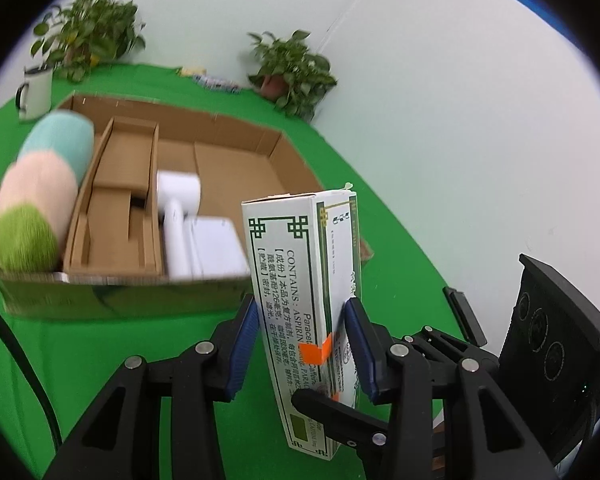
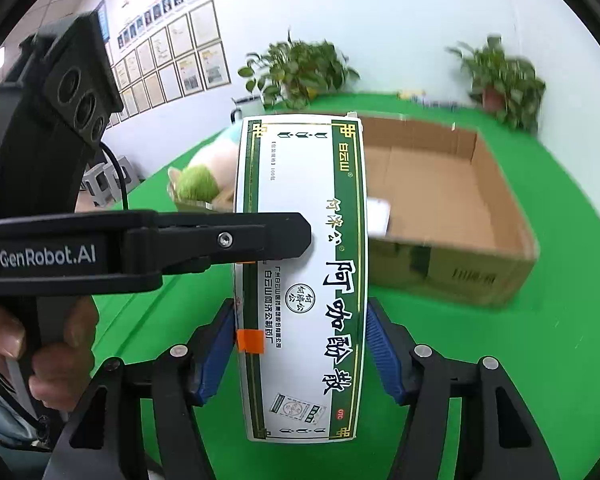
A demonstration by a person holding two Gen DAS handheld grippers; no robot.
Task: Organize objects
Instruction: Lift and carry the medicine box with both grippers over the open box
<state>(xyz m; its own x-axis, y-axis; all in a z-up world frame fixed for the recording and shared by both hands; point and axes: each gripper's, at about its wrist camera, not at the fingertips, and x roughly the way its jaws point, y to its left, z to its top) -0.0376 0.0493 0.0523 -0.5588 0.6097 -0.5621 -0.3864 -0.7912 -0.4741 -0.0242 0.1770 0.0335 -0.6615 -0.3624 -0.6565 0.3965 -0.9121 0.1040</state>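
Note:
A white and green medicine box (image 1: 300,300) stands upright between both grippers, above the green table. My left gripper (image 1: 302,344) has its blue pads against the box's two sides. My right gripper (image 2: 300,348) also closes on the same box (image 2: 304,272), pads touching its narrow edges. In the right wrist view a left finger (image 2: 236,240) crosses the box's front. An open cardboard box (image 1: 172,184) lies behind, holding a pastel plush toy (image 1: 40,188), white items (image 1: 188,220) and smaller cardboard inserts (image 1: 116,200).
Two potted plants (image 1: 292,68) (image 1: 88,36) and a white mug (image 1: 36,92) stand at the table's back edge by the wall. Small packets (image 1: 216,80) lie between the plants. The table (image 1: 380,240) is covered in green cloth. Framed papers (image 2: 168,60) hang on the far wall.

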